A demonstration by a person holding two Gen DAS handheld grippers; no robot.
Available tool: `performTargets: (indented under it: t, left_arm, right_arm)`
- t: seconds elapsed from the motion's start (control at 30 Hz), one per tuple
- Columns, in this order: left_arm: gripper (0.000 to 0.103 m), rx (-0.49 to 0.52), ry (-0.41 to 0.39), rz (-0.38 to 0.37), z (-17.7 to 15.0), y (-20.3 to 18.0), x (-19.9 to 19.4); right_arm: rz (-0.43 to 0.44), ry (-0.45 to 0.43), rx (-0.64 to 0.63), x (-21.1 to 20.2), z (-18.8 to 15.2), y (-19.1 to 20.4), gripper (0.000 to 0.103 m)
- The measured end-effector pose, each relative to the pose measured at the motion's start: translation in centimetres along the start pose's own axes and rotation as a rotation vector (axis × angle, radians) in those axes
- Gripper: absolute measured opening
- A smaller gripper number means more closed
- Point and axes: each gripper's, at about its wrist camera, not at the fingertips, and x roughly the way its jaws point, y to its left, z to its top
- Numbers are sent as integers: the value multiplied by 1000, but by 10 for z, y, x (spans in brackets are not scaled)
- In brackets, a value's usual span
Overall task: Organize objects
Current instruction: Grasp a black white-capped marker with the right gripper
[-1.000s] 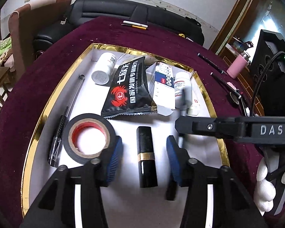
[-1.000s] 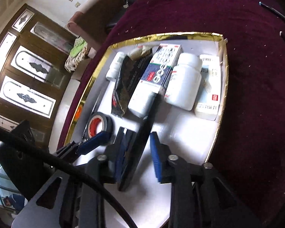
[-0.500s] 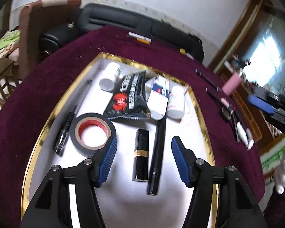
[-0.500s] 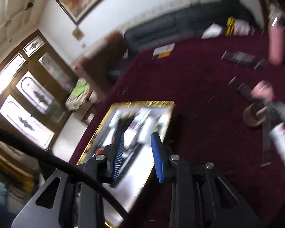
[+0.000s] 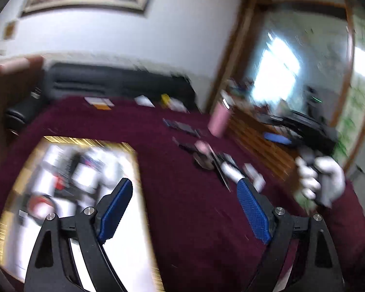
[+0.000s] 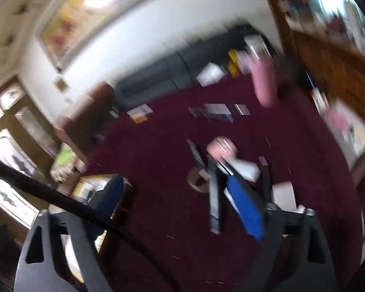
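Note:
Both views are blurred by motion. In the left wrist view the gold-rimmed white tray lies at the lower left, with several items blurred inside it. My left gripper hangs over the tray's right edge and the maroon cloth, its jaws opening wide with nothing between them. A loose cluster of small objects lies on the cloth beyond it. In the right wrist view my right gripper hovers above the cloth, its jaws opening and empty; a long dark stick and a white bottle lie just past its right finger.
A pink tumbler stands at the table's far side; a pink round item lies nearer. Flat cards lie mid-table. A gloved hand holds the other gripper at right. A dark sofa lines the wall.
Both grippers have swung right, away from the tray toward the loose objects on the cloth, and risen. The right gripper left the long dark stick in the tray. Both sets of jaws have widened.

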Motion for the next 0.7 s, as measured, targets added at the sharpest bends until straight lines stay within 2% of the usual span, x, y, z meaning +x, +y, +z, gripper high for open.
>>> performTargets:
  t: [0.1, 0.3, 0.47, 0.53, 0.6, 0.63, 0.7]
  left_arm:
    - [84, 6, 116, -56, -17, -16, 34]
    - [84, 8, 269, -68, -43, -25, 82]
    - [84, 93, 286, -24, -53, -38, 92]
    - [84, 94, 295, -48, -59, -43, 91]
    - [84, 23, 341, -94, -64, -34, 98]
    - [83, -12, 365, -114, -67, -29, 102]
    - [84, -39, 365, -139, -69, -25, 101]
  right_arm:
    - [-23, 83, 16, 35, 6, -16, 60]
    - [-93, 154, -149, 93, 41, 18, 60]
    - [-202, 247, -233, 163, 58, 45, 59]
    - [-245, 273, -261, 186, 61, 52, 56]
    - [-294, 305, -273, 207, 59, 51, 40]
    - [-314, 327, -276, 218, 60, 51, 35]
    - [-335, 381, -268, 232, 57, 47, 15]
